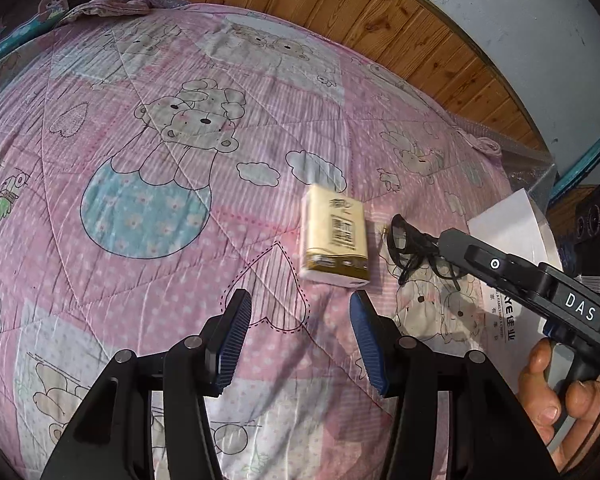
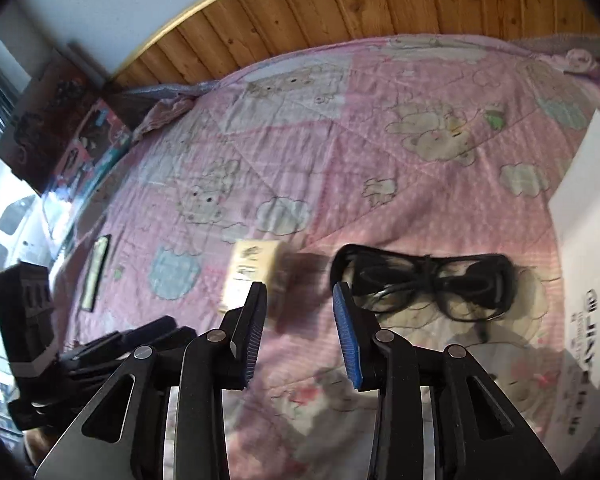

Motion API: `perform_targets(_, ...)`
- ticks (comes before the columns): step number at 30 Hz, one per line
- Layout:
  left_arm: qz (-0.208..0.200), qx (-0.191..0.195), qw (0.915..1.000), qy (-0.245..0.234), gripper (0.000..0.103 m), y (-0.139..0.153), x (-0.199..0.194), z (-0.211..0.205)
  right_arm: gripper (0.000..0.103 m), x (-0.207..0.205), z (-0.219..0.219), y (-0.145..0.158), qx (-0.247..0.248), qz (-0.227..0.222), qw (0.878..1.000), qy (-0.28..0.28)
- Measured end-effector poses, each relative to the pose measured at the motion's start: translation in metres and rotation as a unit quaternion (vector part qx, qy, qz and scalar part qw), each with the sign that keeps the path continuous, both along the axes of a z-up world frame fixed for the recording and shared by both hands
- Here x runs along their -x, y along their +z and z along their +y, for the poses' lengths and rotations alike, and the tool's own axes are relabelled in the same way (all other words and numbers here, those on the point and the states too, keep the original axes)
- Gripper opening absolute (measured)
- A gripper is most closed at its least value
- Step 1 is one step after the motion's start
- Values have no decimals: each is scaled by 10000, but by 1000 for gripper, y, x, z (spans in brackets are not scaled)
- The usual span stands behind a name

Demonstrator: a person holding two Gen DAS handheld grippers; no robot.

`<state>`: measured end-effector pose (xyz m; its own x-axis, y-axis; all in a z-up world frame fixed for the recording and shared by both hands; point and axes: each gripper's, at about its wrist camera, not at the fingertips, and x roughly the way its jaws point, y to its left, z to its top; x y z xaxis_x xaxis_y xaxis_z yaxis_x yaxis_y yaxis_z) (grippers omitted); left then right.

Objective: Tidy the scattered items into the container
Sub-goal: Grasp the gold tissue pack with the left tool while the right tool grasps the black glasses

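A yellow tissue pack (image 1: pixel 336 240) lies on the pink bear-print quilt (image 1: pixel 180 80), just beyond my left gripper (image 1: pixel 299 306), which is open and holds nothing. To the right of the pack lies a pair of black glasses (image 1: pixel 414 246), folded. In the right wrist view the tissue pack (image 2: pixel 254 268) is ahead and a little to the left. The glasses (image 2: pixel 424 280) are just ahead to the right of my right gripper (image 2: pixel 299 294), which is open and empty above the quilt. The white box (image 2: pixel 588 248) stands at the far right.
The white box (image 1: pixel 512 228) sits at the bed's right edge, behind the right tool and the hand (image 1: pixel 556 396) holding it. A dark flat item (image 2: pixel 96 272) lies on the quilt at the left. A wooden headboard (image 1: pixel 340 8) runs along the far side.
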<state>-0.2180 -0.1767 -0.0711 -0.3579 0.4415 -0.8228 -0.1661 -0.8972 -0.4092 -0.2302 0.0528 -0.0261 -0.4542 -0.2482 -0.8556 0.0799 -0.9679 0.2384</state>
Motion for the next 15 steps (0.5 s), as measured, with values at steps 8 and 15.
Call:
perform_targets(8, 81, 118, 9995, -281, 57, -11, 33, 32, 55, 20, -12, -35, -2232, -1008, 9502, 1928)
perform_targets(15, 260, 558, 9970, -472, 66, -22, 50, 61, 59, 40, -19, -67, -3115, -974, 9011, 2857)
